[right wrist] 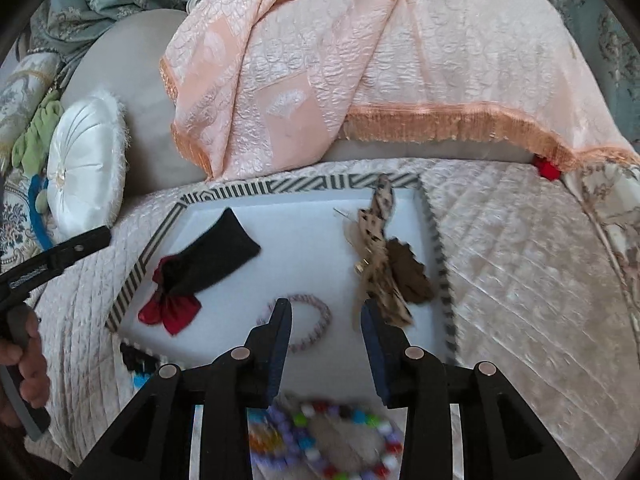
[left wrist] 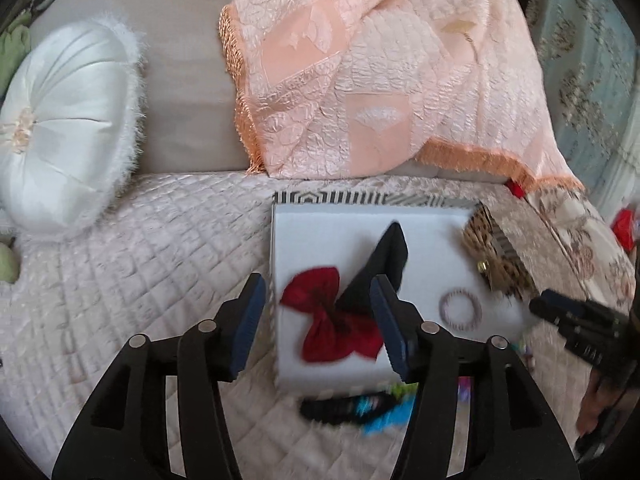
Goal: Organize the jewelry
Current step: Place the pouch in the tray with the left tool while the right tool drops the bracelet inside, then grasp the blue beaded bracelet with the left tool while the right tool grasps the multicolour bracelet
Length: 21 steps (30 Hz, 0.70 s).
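A white tray (left wrist: 320, 232) with a black-and-white striped rim lies on the quilted bed cover. On it are a red bow (left wrist: 320, 312) partly under a black fabric piece (left wrist: 384, 264), a pink twisted ring (left wrist: 460, 306) and a leopard-print bow (left wrist: 496, 256). My left gripper (left wrist: 320, 324) hovers open above the red bow, its pads not touching it. My right gripper (right wrist: 325, 320) is open above the tray's (right wrist: 304, 224) near edge, between the ring (right wrist: 316, 320) and the leopard bow (right wrist: 376, 256), with nothing held. A string of coloured beads (right wrist: 340, 440) lies below it.
A peach fringed cloth (left wrist: 380, 80) drapes over the back cushion, and a round white pillow (left wrist: 64, 128) sits at the left. Black and blue accessories (left wrist: 352, 408) lie in front of the tray. A hand (right wrist: 28, 364) holds the left gripper's handle. A brown scalloped piece (right wrist: 412, 276) rests beside the leopard bow.
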Tool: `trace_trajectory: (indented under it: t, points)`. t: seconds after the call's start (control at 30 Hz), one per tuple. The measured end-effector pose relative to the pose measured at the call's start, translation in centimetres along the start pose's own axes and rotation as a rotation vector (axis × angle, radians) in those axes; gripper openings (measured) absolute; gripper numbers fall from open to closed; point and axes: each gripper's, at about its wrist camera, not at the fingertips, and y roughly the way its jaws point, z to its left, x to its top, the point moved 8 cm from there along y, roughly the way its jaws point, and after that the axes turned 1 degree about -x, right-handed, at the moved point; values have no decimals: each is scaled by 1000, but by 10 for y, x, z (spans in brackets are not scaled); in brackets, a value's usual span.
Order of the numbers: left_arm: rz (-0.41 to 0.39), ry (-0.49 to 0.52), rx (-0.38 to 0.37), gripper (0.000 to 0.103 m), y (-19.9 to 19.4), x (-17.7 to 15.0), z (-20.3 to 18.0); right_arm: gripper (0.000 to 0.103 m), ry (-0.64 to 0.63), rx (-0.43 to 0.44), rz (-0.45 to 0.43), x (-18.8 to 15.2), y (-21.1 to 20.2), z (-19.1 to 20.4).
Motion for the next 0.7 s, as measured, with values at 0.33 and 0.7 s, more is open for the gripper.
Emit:
trace_trajectory:
  t: [0.33, 0.7]
  points:
    - [147, 100, -97, 58, -4, -81, -23, 38, -30, 5, 136, -83, -31, -17]
    - [196, 263, -152, 58, 17, -100, -67, 53, -147, 35, 228, -126, -21, -12]
